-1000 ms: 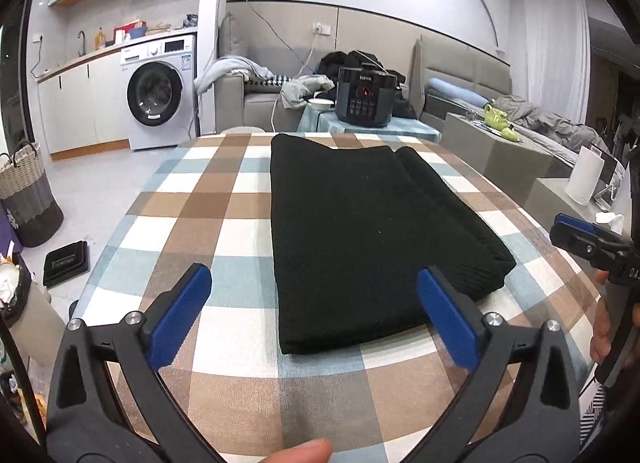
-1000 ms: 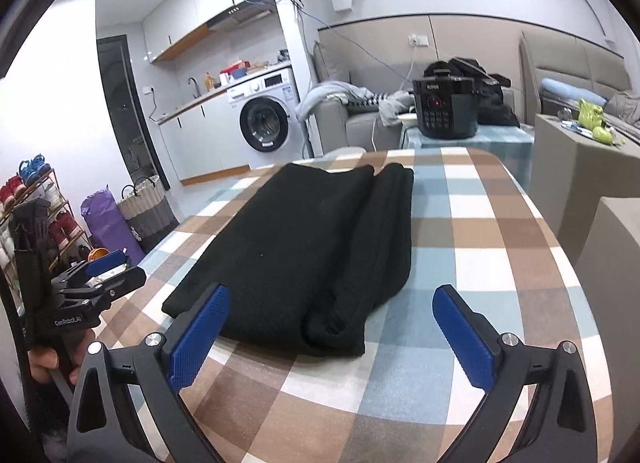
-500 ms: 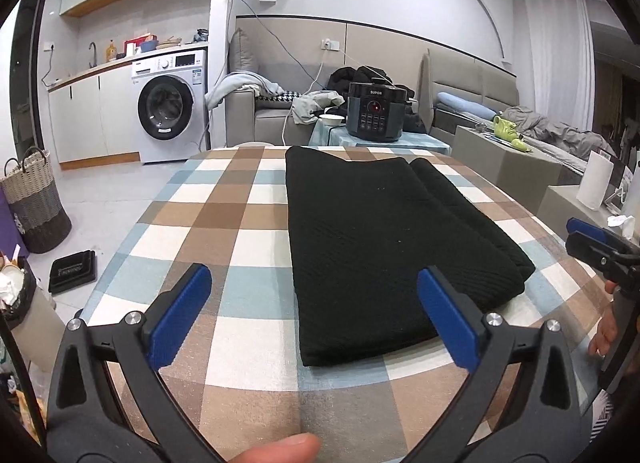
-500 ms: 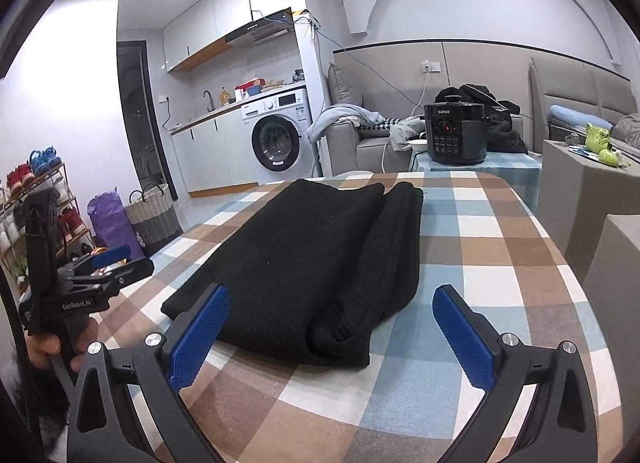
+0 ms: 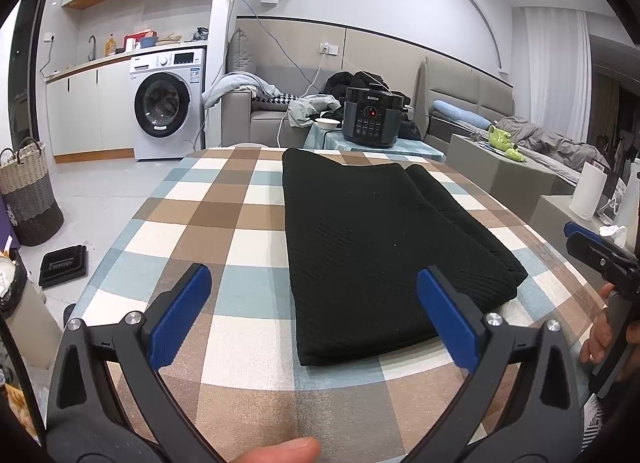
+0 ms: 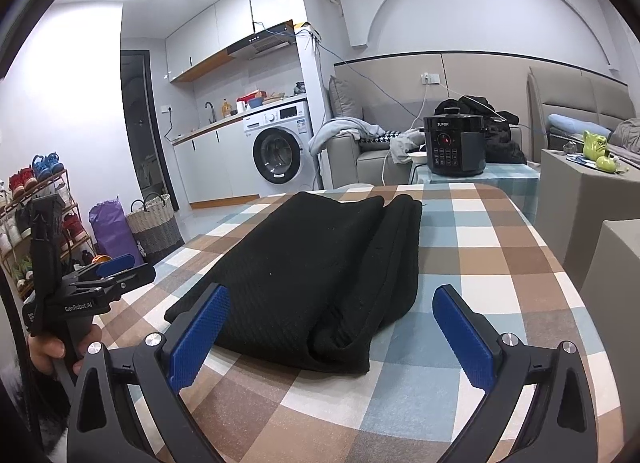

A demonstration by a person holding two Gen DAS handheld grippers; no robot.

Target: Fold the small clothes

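The table (image 5: 240,219) is big and wears a checked cloth of brown, blue and white squares, and it gives a flat place to fold on. A black knit garment (image 5: 372,247) lies in the middle of it, running away from the person toward the far edge. It is already folded into a long, neat strip, with one side rolled over so a thick soft ridge runs along its right edge. The near end looks doubled up, with layers showing like a mouth, though the dark cloth makes it hard to be sure how many layers there are. The knit looks thick and a bit stretchy, so it may slip open if tugged. The left gripper (image 5: 316,315) hangs above the near end of the table, its blue jaws wide apart with nothing in them, likely ready to take the near left corner. The right gripper (image 6: 332,323) waits just before the near end too, jaws spread wide and empty, so the two can lift that end together for the next fold.
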